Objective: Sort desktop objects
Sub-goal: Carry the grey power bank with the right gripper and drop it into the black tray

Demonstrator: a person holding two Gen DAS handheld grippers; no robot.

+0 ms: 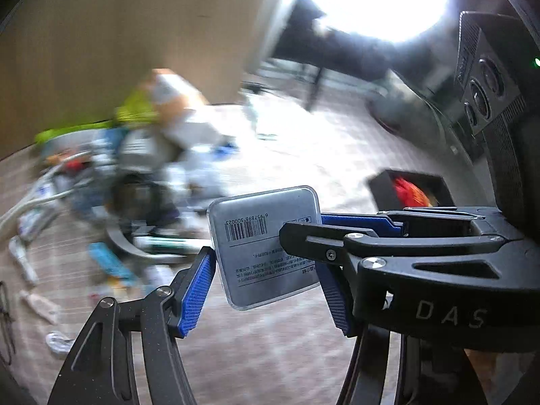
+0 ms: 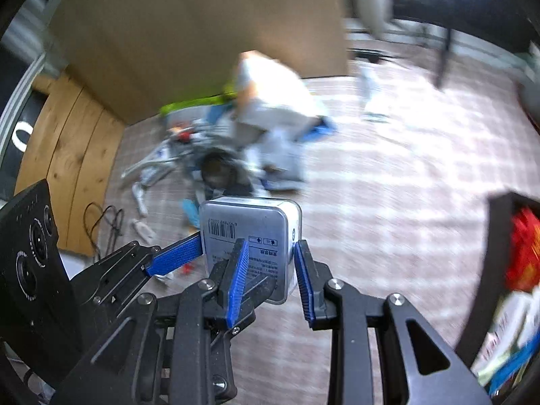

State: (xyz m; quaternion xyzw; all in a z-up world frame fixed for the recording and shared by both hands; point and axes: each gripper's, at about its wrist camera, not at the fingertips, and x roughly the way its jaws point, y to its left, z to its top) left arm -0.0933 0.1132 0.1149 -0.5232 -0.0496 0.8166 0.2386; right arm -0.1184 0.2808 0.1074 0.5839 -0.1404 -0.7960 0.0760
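Observation:
A flat silver tin [image 1: 263, 246] with a barcode label hangs in the air above the checked surface, held by both grippers at once. My left gripper [image 1: 266, 265] is shut on its two opposite edges, blue pads [image 1: 197, 290] pressed against them. My right gripper [image 2: 270, 248] is shut across the thin side of the same tin [image 2: 243, 233]. In the left wrist view it comes in from the right [image 1: 303, 233]. In the right wrist view one left finger [image 2: 175, 260] lies against the tin's left edge; the other is hidden behind the tin.
A blurred pile of mixed clutter [image 1: 145, 155] [image 2: 236, 141] lies against a brown cardboard wall [image 2: 202, 33]. A black open box [image 1: 381, 185] [image 2: 496, 253] holding red packaging stands at the right. Small loose items and cables [image 2: 104, 226] are scattered at the left.

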